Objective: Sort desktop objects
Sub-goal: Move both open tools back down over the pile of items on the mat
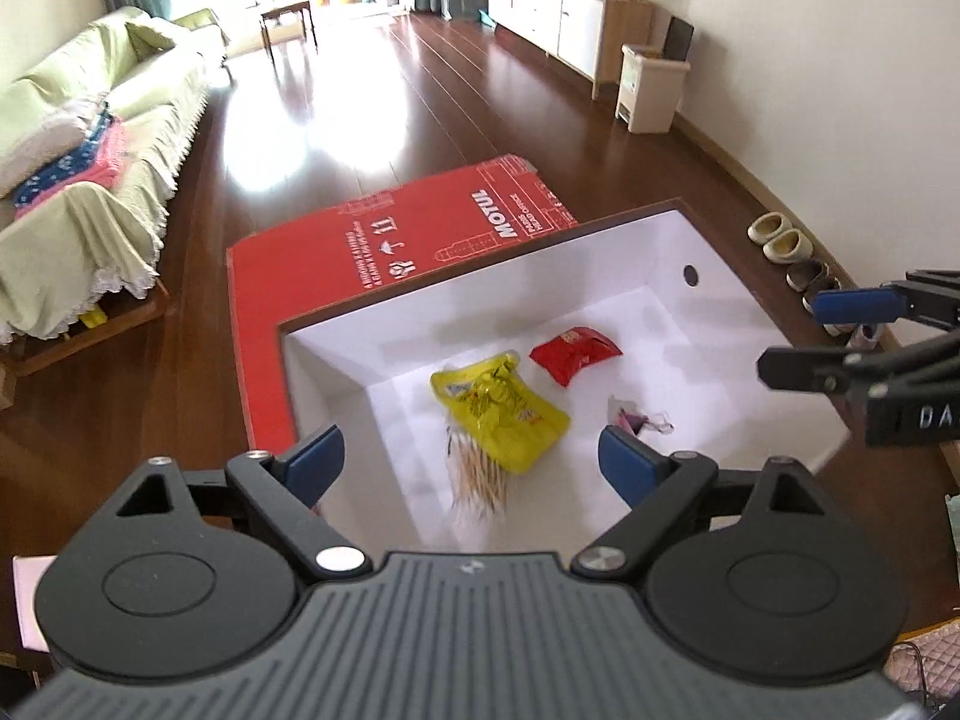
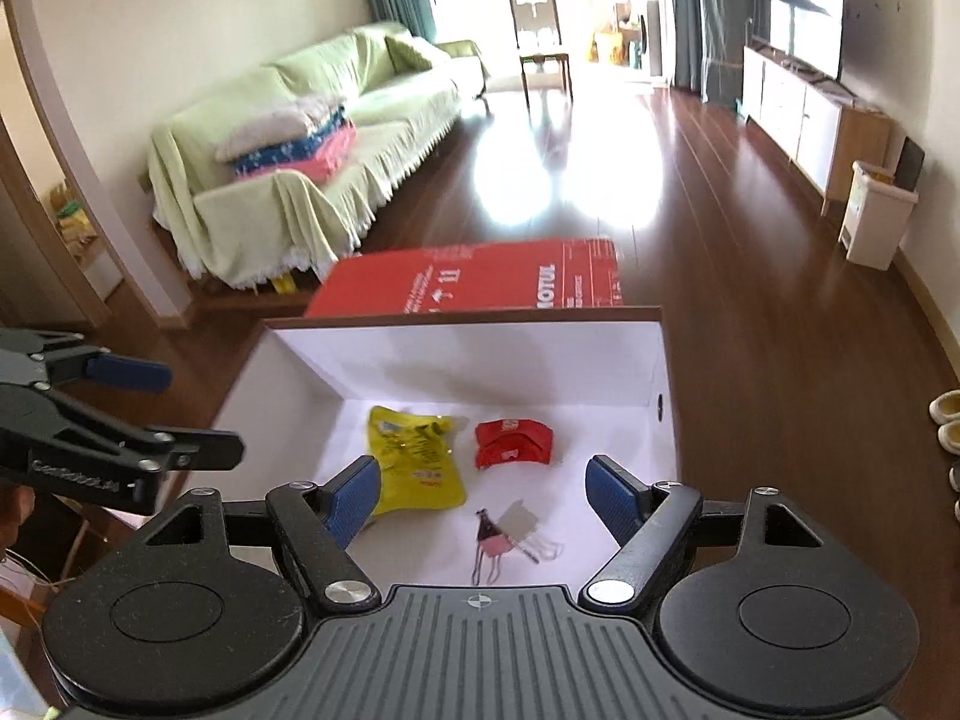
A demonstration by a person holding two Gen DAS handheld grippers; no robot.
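Two grippers hang over the white desk (image 2: pixel 420 354), both spread and holding nothing. Yellow packet (image 2: pixel 417 462) lies at centre frame, its long axis running toward the left gripper (image 1: pixel 471 462); the clip bundle (image 2: pixel 510 534) sits just ahead of the right gripper (image 2: pixel 483 495). Red packet (image 2: pixel 513 443) lies beyond. Wooden floor (image 2: pixel 750 240) surrounds.
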